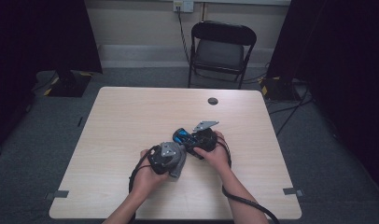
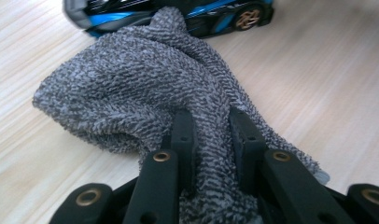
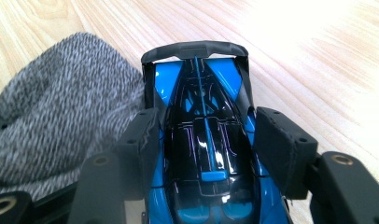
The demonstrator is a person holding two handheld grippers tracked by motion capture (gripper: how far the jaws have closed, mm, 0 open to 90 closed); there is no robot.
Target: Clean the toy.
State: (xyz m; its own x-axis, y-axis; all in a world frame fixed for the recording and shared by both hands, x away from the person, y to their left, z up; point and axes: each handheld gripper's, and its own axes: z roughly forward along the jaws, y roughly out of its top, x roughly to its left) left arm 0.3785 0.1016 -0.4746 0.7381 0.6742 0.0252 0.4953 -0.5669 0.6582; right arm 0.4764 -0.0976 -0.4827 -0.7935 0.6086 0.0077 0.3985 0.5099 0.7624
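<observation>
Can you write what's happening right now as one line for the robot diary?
left claw: shut on grey fluffy towel cloth | right claw: shut on blue and black toy race car | cloth touching car | both on light wooden table

Cloth and toy car side by side, mid-table, toward the near edge

Left gripper (image 1: pixel 174 158) pinches the towel cloth (image 2: pixel 145 88) btwn its jaws; cloth lies on the table (image 1: pixel 131 116), touching the toy car (image 3: pixel 204 140) on its left side. Right gripper (image 1: pixel 192 142) straddles the car, one jaw each side. Folding chair (image 1: pixel 222 46) stands behind table's far edge.
</observation>
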